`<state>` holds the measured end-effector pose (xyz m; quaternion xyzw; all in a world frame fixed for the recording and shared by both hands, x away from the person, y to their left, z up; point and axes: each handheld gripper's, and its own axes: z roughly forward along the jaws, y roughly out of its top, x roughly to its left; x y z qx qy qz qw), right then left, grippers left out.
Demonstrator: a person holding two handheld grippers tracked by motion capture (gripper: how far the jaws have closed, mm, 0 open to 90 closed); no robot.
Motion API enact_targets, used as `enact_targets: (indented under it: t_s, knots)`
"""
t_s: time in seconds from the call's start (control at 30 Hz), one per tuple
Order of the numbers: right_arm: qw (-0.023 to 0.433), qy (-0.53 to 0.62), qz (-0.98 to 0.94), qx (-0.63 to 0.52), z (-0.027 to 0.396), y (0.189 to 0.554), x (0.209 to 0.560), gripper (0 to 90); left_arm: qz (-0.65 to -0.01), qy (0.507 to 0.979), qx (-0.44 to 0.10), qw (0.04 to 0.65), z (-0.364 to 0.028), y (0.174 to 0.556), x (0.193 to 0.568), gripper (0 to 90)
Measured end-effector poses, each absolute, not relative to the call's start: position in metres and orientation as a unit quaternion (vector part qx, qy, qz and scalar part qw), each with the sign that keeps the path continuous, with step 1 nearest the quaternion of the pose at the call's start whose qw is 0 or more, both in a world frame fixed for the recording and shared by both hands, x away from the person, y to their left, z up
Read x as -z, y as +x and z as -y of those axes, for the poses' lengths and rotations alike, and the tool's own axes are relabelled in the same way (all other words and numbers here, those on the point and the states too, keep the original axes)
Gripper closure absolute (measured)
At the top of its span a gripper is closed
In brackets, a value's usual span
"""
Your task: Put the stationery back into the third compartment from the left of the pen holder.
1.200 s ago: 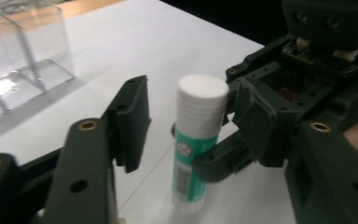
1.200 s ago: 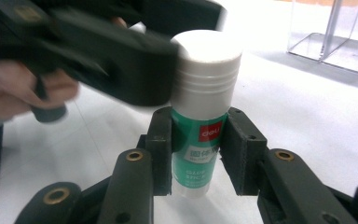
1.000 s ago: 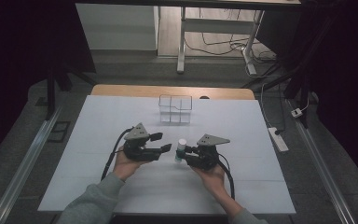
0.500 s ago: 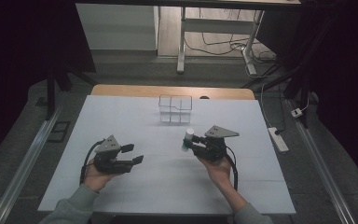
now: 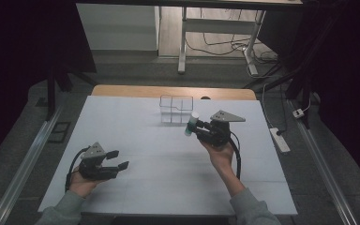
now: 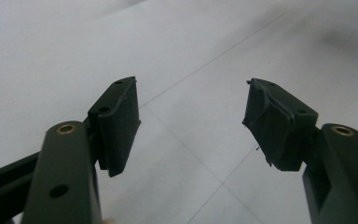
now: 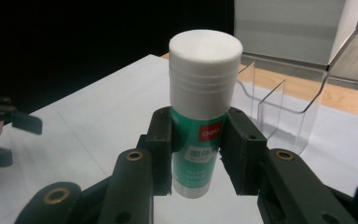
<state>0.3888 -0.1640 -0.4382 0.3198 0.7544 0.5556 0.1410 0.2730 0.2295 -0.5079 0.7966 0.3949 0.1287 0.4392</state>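
A green glue stick (image 5: 191, 125) with a white cap is held upright above the white table (image 5: 168, 173), right of centre, with my right gripper (image 5: 193, 129) shut on its body. In the right gripper view the pads (image 7: 240, 149) press both sides of the glue stick (image 7: 205, 79) below the cap. A clear plastic box (image 5: 176, 108) stands just behind it at the back of the table. My left gripper (image 5: 118, 159) hangs low at the front left. Its jaws have just been opening, and nothing is between them (image 6: 191, 121).
The clear box (image 7: 279, 98) has open compartments and stands near the table's wooden back edge (image 5: 168, 90). A white power strip (image 5: 280, 139) lies beyond the right edge. Metal rails run along both sides on the floor.
My left gripper has drawn away from the table's middle to the front left. My right gripper has lifted the glue stick up and back toward the clear box.
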Motion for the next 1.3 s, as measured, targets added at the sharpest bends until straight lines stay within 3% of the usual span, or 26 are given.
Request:
enact_targets:
  t_s: [0.67,1.3]
  knots:
    - [0.154,0.335,-0.747,-0.552,0.165,0.416,0.426,65.1,-0.409,0.797,-0.135,0.424,-0.238,0.279,0.515,31.7]
    - [0.173,0.36,-0.743,-0.537,0.148,0.469,0.414,65.0,-0.407,0.805,-0.13,0.412,-0.236,0.281,0.519,29.1]
